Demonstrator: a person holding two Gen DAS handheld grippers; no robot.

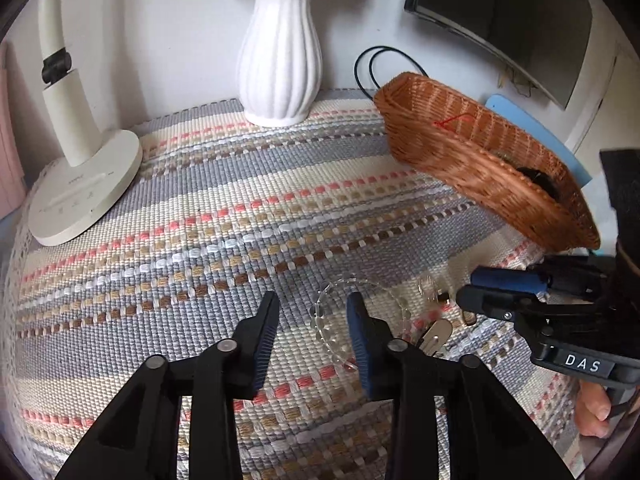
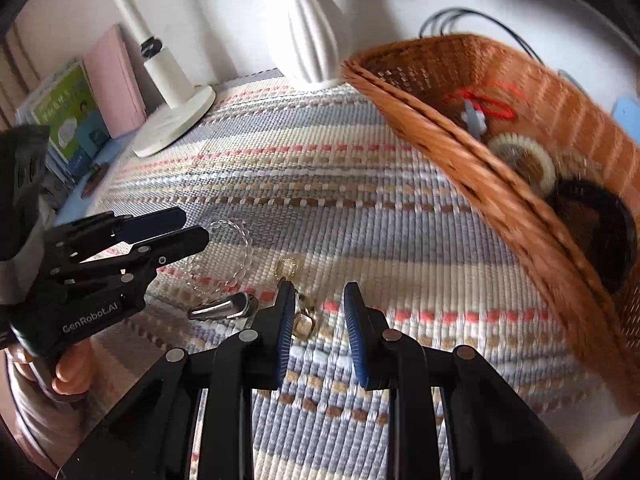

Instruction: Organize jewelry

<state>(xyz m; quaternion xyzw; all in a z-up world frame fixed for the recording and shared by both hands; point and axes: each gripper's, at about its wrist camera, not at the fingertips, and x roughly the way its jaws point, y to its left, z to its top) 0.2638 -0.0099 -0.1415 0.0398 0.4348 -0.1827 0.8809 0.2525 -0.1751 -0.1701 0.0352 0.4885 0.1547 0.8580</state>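
On the striped woven mat [image 1: 224, 208] that covers the tabletop, a clear bead bracelet [image 1: 332, 320] lies flat in front of the left claw [image 1: 314, 308]. That claw is spread wide and holds nothing; its right finger [image 1: 360, 336] sits over the middle of the bracelet's ring, its left finger off to the side over bare mat. Just right of the bracelet lies a silver hair clip [image 2: 224, 307], and beside that a small gold trinket [image 2: 303, 322] and a gold ring-shaped piece [image 2: 287, 267]. The right claw [image 2: 318, 300] is also released, gripping nothing, with its left finger [image 2: 282, 320] right against the gold trinket, though whether it touches is hard to tell. A brown wicker basket [image 1: 452, 168] stands at the right of the mat, and in it are a red cord [image 2: 490, 100], a cream ring-shaped piece [image 2: 524, 164] and a dark round thing [image 2: 592, 228], all blurred. Behind the mat stand a white ribbed vase [image 1: 280, 64] with blue flowers and a white desk lamp [image 1: 80, 184].
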